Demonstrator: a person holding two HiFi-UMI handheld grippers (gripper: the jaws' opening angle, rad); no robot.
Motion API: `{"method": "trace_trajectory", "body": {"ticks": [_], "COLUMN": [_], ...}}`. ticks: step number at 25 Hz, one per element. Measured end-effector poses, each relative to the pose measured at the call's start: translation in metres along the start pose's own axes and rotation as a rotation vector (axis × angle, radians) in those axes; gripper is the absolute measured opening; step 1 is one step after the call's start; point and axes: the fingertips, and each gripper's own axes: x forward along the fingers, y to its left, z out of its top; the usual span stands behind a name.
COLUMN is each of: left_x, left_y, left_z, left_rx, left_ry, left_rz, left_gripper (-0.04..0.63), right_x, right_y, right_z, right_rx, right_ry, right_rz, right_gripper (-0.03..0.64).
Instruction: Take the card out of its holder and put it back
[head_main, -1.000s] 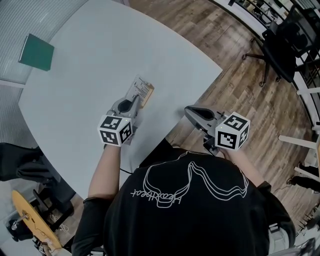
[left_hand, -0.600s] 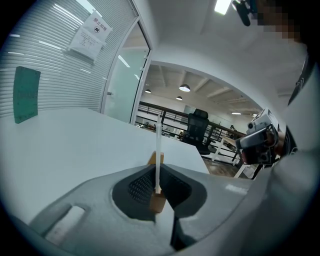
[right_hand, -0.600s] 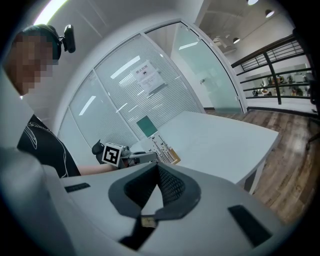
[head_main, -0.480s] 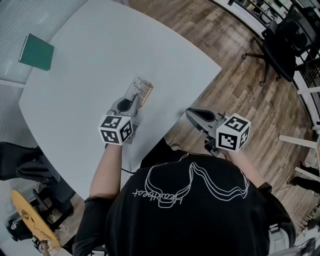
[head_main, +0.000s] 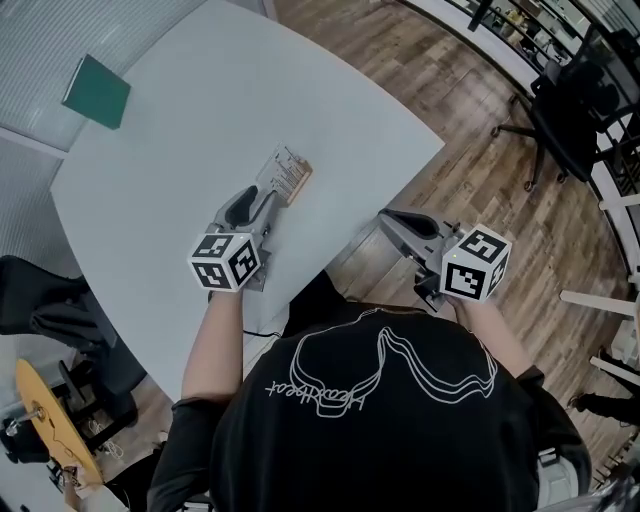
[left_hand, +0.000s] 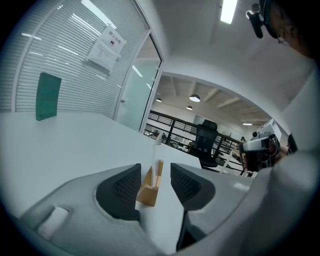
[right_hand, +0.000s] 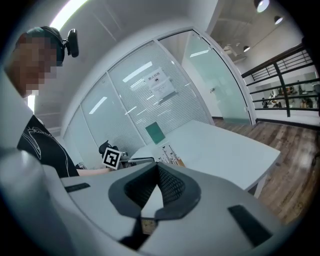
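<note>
A card (head_main: 287, 172) stands in its small wooden holder (left_hand: 148, 189) on the white table (head_main: 190, 120). My left gripper (head_main: 258, 203) sits just short of it, jaws open after just having been opening. In the left gripper view the holder and the card's thin edge (left_hand: 155, 159) show in the gap, past the left gripper's tips (left_hand: 155, 172), and neither pad touches them. My right gripper (head_main: 388, 218) hangs off the table's near right edge, above the wooden floor. The right gripper's jaws (right_hand: 157, 166) meet at the tips, shut on nothing. The card (right_hand: 169, 153) also shows in that view.
A green pad (head_main: 97, 91) lies at the table's far left corner. Black office chairs (head_main: 565, 110) stand on the wooden floor to the right. A glass partition with blinds (left_hand: 75, 65) runs behind the table. The person's dark-shirted torso fills the bottom of the head view.
The left gripper's jaws have opened and drawn back a little from the card, which stays standing in its holder. Both grippers have risen slightly.
</note>
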Motion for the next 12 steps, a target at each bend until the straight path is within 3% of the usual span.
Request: {"method": "trace_trajectory", "body": {"ticks": [4,12], "left_x": [-0.035,-0.101], "left_y": [-0.028,-0.117], "left_z": [0.005,0.037], "left_rx": [-0.042,-0.079], "left_ry": [-0.032,-0.131], "left_rz": [-0.005,-0.139], "left_gripper": [0.172,0.167], "right_x": [-0.014,-0.030], "right_y": [0.017,0.068], "right_z": [0.009,0.024], "right_rx": [-0.060,-0.120], "right_ry": [-0.024,-0.056], "right_rz": [0.026,0.131], "right_gripper": [0.009,0.009]}}
